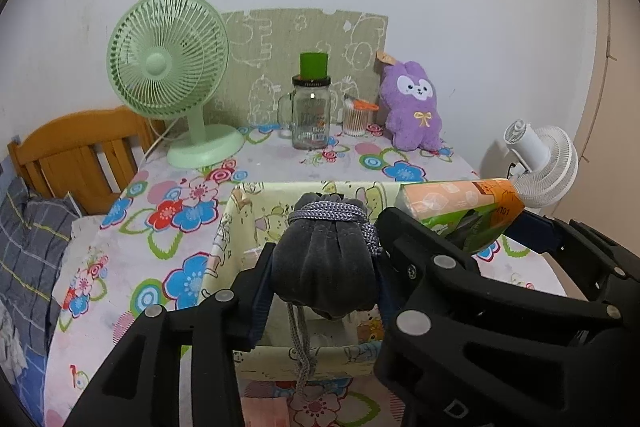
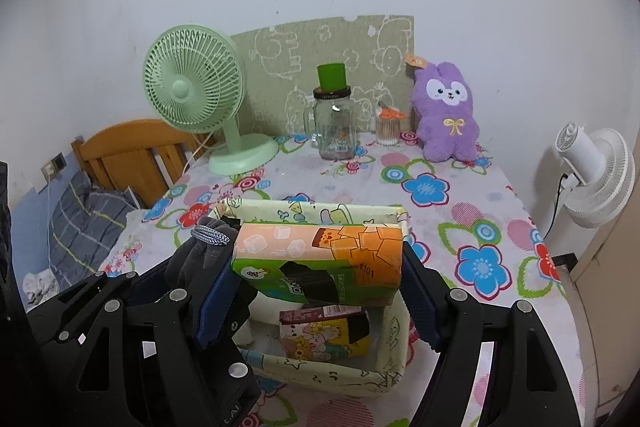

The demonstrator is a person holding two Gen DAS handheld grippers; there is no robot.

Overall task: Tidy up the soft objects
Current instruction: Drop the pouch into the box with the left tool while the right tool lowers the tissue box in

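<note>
Both tools are over the fabric storage basket [image 2: 394, 343] at the bench's near edge, each carrying something soft. The left tool [image 1: 325, 269] has its jaws partly open around a grey drawstring pouch [image 1: 326, 263], which sits between the pads; whether they press it, I can't tell. The right tool [image 2: 318, 269] stands wide, clamped end to end on an orange-and-green tissue pack [image 2: 320, 259]. This looks like the drop-off step: the next move calls for lowering each load into the basket and letting go. Already inside lies one cartoon-printed tissue pack [image 2: 326, 333]. Farther back, along the bench's far edge, I count one green desk fan [image 1: 170, 67], one glass jar [image 1: 310, 113], one cotton-swab tub [image 1: 355, 119] and one purple plush toy [image 1: 412, 107], that last one soft and not yet binned. Off the bench's right edge stands one white fan [image 2: 592, 175].
</note>
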